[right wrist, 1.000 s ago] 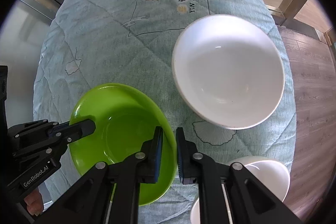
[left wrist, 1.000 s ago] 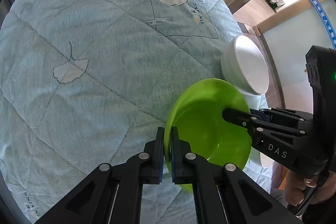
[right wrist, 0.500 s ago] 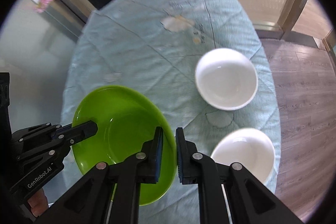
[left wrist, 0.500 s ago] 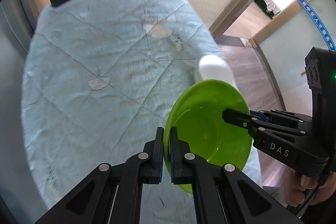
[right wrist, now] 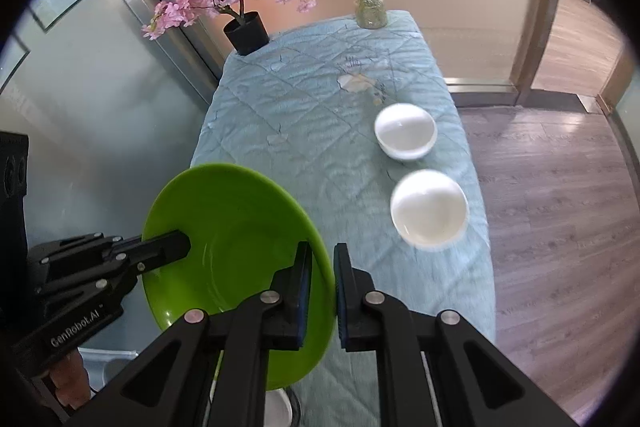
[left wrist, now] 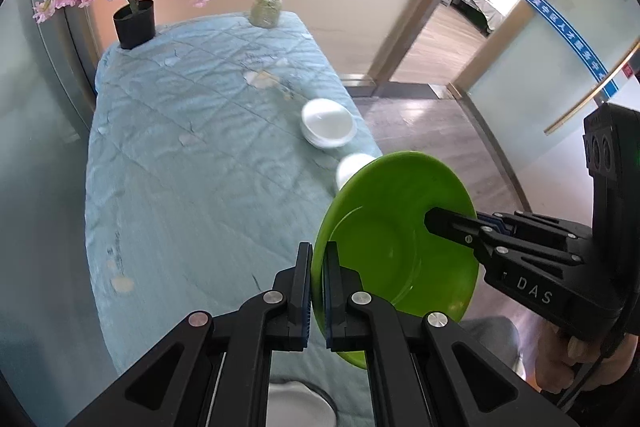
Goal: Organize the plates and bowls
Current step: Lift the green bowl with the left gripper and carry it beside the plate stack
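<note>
A green plate [left wrist: 394, 247] is held in the air above the near end of the table, gripped on two opposite rims. My left gripper [left wrist: 318, 291] is shut on its left rim. My right gripper [right wrist: 322, 295] is shut on its right rim [right wrist: 320, 259]; it also shows in the left wrist view [left wrist: 440, 217]. The plate [right wrist: 236, 239] is tilted. Two white bowls stand on the right side of the blue quilted table [right wrist: 304, 131]: a far one [right wrist: 405, 137] and a near one [right wrist: 429, 211]. In the left wrist view the far bowl [left wrist: 328, 122] is clear; the near one [left wrist: 352, 167] is partly behind the plate.
A black pot with a pink blossom tree [right wrist: 246, 33] and a glass vase of flowers [right wrist: 370, 9] stand at the table's far end. A white object [left wrist: 296, 405] lies below the near edge. Wooden floor [right wrist: 560, 207] lies to the right.
Both grippers have lifted the green plate high above the table and drawn back. The table and bowls look much smaller and farther, and the flowers have come into view.
</note>
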A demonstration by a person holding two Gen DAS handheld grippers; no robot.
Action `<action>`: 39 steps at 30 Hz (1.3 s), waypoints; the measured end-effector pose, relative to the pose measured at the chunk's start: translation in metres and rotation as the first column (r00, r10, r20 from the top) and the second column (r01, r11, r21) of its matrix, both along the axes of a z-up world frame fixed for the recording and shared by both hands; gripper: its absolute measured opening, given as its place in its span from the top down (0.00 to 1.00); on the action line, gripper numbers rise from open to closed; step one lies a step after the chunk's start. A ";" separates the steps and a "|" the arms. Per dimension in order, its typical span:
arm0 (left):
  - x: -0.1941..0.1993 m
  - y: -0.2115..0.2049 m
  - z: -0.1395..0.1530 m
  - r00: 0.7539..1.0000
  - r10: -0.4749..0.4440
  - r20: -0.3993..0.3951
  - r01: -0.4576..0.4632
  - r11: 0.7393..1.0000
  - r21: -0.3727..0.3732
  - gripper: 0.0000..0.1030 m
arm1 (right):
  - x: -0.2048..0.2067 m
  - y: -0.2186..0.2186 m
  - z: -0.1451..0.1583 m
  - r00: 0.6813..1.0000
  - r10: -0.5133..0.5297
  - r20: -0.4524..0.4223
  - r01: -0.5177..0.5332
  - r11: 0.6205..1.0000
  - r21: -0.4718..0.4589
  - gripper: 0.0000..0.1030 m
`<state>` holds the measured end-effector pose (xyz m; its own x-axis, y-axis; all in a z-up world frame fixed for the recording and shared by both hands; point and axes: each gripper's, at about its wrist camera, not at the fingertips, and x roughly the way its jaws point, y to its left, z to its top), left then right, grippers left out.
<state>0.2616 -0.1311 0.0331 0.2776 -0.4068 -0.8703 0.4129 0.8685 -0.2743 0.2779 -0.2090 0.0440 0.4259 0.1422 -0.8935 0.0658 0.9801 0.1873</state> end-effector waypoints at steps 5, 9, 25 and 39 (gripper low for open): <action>-0.058 -0.011 0.004 0.999 -0.017 -0.029 0.017 1.000 -0.019 0.99 | -0.049 -0.012 0.007 0.999 -0.028 -0.016 0.028 1.000 0.001 0.91; -0.096 -0.020 0.005 0.999 -0.024 -0.044 0.023 0.999 -0.026 0.99 | -0.082 -0.018 0.013 0.999 -0.033 -0.023 0.033 0.999 -0.008 0.91; -0.175 -0.034 -0.061 0.981 -0.037 -0.190 0.032 0.999 -0.031 0.99 | -0.151 -0.034 -0.038 0.987 -0.057 -0.149 0.053 0.998 -0.025 0.90; -0.167 -0.044 -0.159 0.942 -0.016 -0.335 0.014 1.000 -0.008 0.98 | -0.165 -0.046 -0.118 0.950 -0.082 -0.302 0.082 0.997 -0.014 0.91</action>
<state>0.0949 -0.1753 -0.1254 -0.0358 -0.4140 -0.9096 0.3091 0.8609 -0.4040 0.1132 -0.2545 -0.0742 0.1460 0.1170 -0.9823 0.1995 0.9691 0.1451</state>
